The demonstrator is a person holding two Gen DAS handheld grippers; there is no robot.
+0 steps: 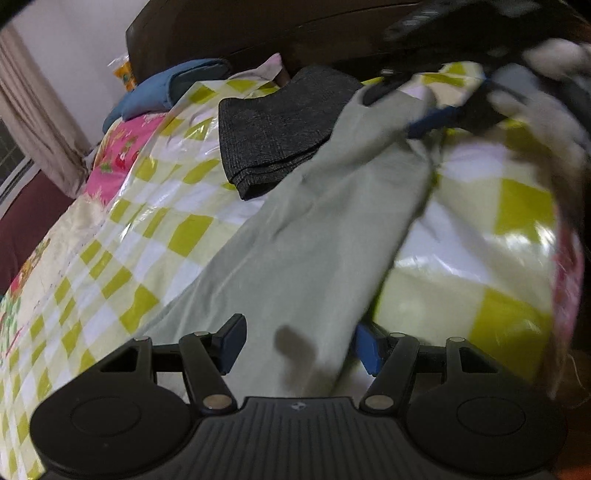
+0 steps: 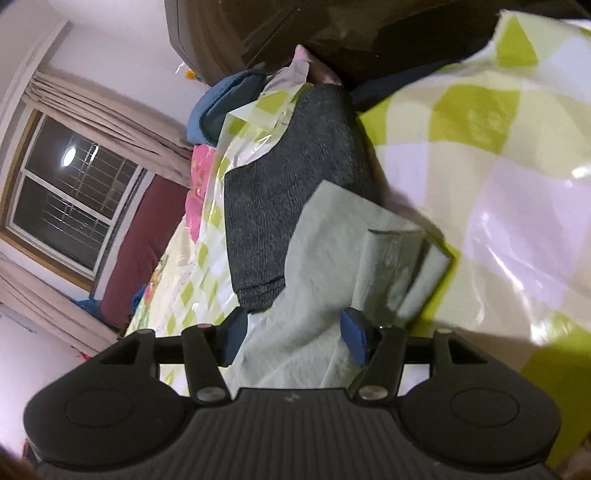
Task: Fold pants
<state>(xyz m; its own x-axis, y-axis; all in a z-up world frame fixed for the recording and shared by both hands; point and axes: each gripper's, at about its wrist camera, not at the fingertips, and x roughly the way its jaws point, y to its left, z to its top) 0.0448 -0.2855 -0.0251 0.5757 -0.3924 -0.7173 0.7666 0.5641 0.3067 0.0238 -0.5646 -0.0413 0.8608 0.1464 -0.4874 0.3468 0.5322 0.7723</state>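
The left gripper (image 1: pixel 299 343) stands wide open, its blue pads either side of a pale green pants (image 1: pixel 295 236) leg that passes between them unpinched. The right gripper (image 2: pixel 295 338) is likewise spread wide, with the same green cloth lying between its pads but not clamped; in the left view it shows blurred at the far end of the garment, near the waist. The pants stretch along the bed on a yellow-and-white checked plastic sheet (image 1: pixel 140 236), their far end overlapping a dark grey folded garment (image 1: pixel 273 136). In the right view a corner of the green cloth is turned over, showing a paler patch that may be a pocket or label. The fabric looks thin, soft and light; I judge it will drape and wrinkle freely, and may slide on the glossy sheet, so the hem and the waistband edges seem the best holds, pinching through both layers. Counted: one pair of green pants, one grey garment, two grippers, one blue pillow (image 1: pixel 162 92) by the dark headboard (image 1: pixel 258 33).
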